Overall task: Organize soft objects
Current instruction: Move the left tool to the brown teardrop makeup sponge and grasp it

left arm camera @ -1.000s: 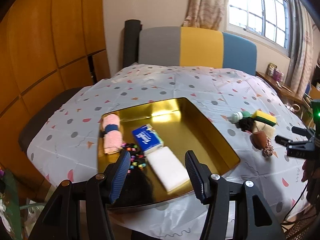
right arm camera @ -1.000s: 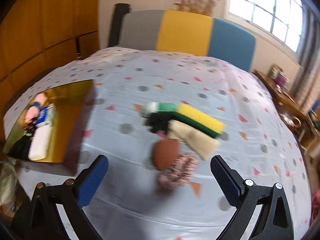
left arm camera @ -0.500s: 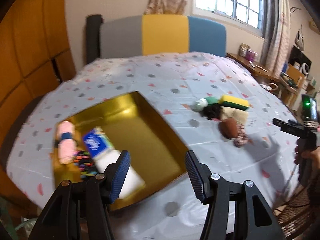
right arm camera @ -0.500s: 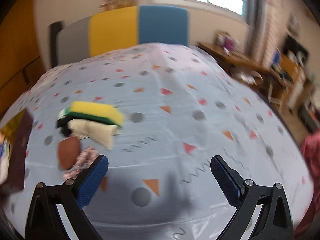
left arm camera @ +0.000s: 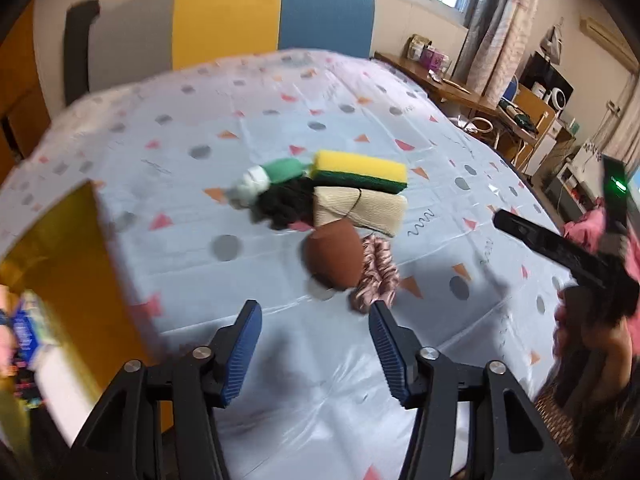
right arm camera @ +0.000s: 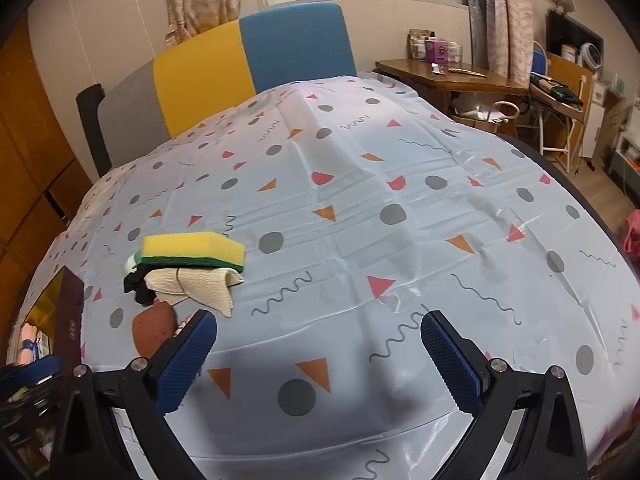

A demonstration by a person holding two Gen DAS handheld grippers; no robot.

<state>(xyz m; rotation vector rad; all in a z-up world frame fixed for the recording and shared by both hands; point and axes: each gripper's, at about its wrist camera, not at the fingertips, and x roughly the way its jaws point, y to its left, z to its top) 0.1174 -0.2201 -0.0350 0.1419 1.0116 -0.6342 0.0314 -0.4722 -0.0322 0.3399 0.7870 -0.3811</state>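
done: a few items in gold tray point(left arm camera: 76, 272) at 9 o'clock | left: pile on bench point(left arm camera: 280, 128) — yellow sponge point(left arm camera: 360, 166), beige cloth point(left arm camera: 360, 210), brown pouf point(left arm camera: 334, 256), pink scrunchie point(left arm camera: 376, 276) | left tongs point(left arm camera: 316, 344) narrowing, empty, scrunchie at 12 o'clock | right tongs point(right arm camera: 318, 356) spread, empty

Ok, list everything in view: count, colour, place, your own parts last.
sponge: one, yellow over green, far end of the pile on the tablecloth
folded cloth: one, beige, just in front of the sponge
black fuzzy item: one, left of the cloth
green and white item: one, far left of the pile, blurred
brown pad: one, oval, near end of the pile
scrunchie: one, pink, right of the brown pad
tray: one, gold, left edge, contents blurred
tablecloth: one, pale, dotted
chair: one, grey, yellow, blue, far side
left tongs: open, empty
right tongs: open, empty
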